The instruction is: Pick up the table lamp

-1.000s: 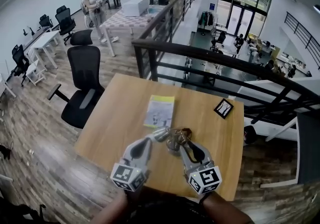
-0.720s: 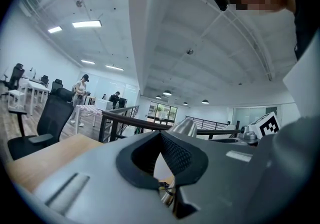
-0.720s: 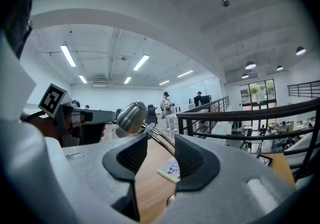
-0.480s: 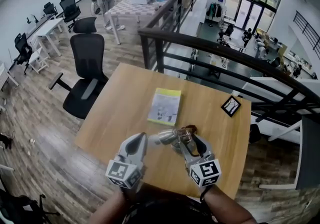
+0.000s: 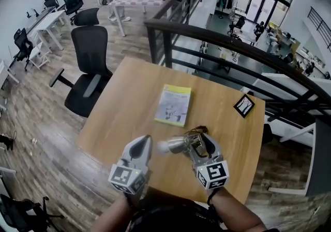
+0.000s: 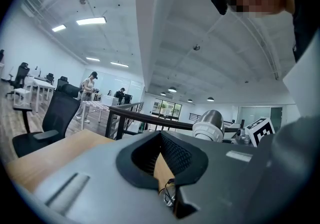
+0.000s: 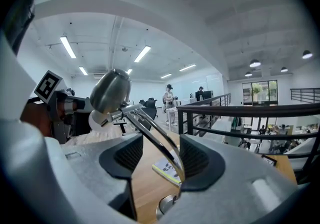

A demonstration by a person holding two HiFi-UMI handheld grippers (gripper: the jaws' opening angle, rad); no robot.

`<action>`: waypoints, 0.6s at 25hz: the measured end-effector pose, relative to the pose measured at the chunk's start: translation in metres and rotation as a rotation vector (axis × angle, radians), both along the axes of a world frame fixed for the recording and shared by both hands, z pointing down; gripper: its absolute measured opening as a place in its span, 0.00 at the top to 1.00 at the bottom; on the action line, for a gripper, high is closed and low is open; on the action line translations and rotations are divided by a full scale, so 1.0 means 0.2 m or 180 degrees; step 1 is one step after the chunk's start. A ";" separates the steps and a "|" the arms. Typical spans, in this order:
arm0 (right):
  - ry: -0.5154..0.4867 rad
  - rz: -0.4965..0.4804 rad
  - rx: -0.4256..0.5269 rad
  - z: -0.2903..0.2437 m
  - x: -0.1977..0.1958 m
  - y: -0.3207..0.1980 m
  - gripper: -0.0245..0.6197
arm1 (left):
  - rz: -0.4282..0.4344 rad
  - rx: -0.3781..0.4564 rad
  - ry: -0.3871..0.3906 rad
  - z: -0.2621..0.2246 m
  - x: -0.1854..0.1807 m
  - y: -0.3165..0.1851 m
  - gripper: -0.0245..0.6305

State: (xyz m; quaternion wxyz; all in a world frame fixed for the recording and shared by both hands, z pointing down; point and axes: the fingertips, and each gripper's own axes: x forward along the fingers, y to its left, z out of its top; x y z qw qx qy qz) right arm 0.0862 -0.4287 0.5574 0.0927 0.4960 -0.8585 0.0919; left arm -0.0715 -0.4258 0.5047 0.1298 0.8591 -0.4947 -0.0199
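A: How do the tongs stand?

B: The right gripper (image 7: 155, 160) has its jaws spread and opening, with the table lamp's thin metal arm (image 7: 152, 130) running up between them, close against the right-hand pad; no squeeze on it shows. The left gripper (image 6: 160, 155) has its jaws drawn almost together, only a sliver of tabletop showing between the pads, and nothing pinched.

A: And the table lamp (image 5: 178, 145) itself?

B: It is on the wooden table (image 5: 116, 117), near the edge closest to the person. Its silver shade (image 7: 110, 90) leans toward the left gripper, and its round base (image 7: 167, 212) seems to rest on the wood just below the right jaws.

A: So which step is this?

B: Likely the grasp: the lamp is straddled but not yet lifted. Next the right jaws need to close squarely on that slim arm. The shade looks like the heavy end, so the lamp may swing or tip on the way up, and the left gripper is near enough to steady it. The booklet (image 5: 173, 105) farther out is clear of all this
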 end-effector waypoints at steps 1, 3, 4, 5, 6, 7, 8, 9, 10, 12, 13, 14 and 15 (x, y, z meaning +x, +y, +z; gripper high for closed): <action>0.0004 0.0002 0.0010 0.00 -0.01 -0.01 0.62 | -0.0005 -0.0011 0.0007 0.02 0.00 0.00 0.96; 0.0008 0.0009 0.0027 0.00 -0.02 -0.02 0.62 | -0.0006 -0.0038 0.0024 0.04 0.00 -0.01 0.96; 0.0009 0.0019 0.0037 0.00 -0.02 -0.03 0.62 | 0.0004 -0.0056 0.0028 0.04 0.00 -0.01 0.96; 0.0006 0.0035 0.0048 -0.01 -0.02 -0.04 0.62 | 0.0021 -0.0079 0.0028 0.05 0.01 -0.02 0.96; 0.0003 0.0055 0.0061 -0.01 -0.02 -0.05 0.62 | 0.0040 -0.0103 0.0028 0.05 0.02 -0.02 0.96; 0.0009 0.0076 0.0079 -0.01 -0.02 -0.06 0.64 | 0.0052 -0.0119 0.0032 0.06 0.02 -0.02 0.96; 0.0031 0.0094 0.0104 -0.01 -0.01 -0.06 0.68 | 0.0059 -0.0127 0.0037 0.07 0.02 -0.03 0.96; 0.0071 0.0105 0.0133 -0.01 -0.01 -0.07 0.70 | 0.0068 -0.0138 0.0039 0.08 0.03 -0.03 0.96; 0.0119 0.0109 0.0161 -0.01 -0.01 -0.07 0.71 | 0.0078 -0.0150 0.0040 0.08 0.03 -0.04 0.96; 0.0209 0.0109 0.0201 -0.01 -0.01 -0.07 0.74 | 0.0082 -0.0139 0.0043 0.08 0.02 -0.04 0.96; 0.0244 0.0111 0.0213 -0.01 -0.01 -0.07 0.75 | 0.0075 -0.0113 0.0041 0.07 0.02 -0.05 0.96; 0.0273 0.0118 0.0222 -0.01 -0.01 -0.07 0.75 | 0.0069 -0.0094 0.0041 0.07 0.01 -0.05 0.96; 0.0299 0.0133 0.0234 -0.02 -0.01 -0.07 0.76 | 0.0066 -0.0087 0.0043 0.07 0.01 -0.05 0.96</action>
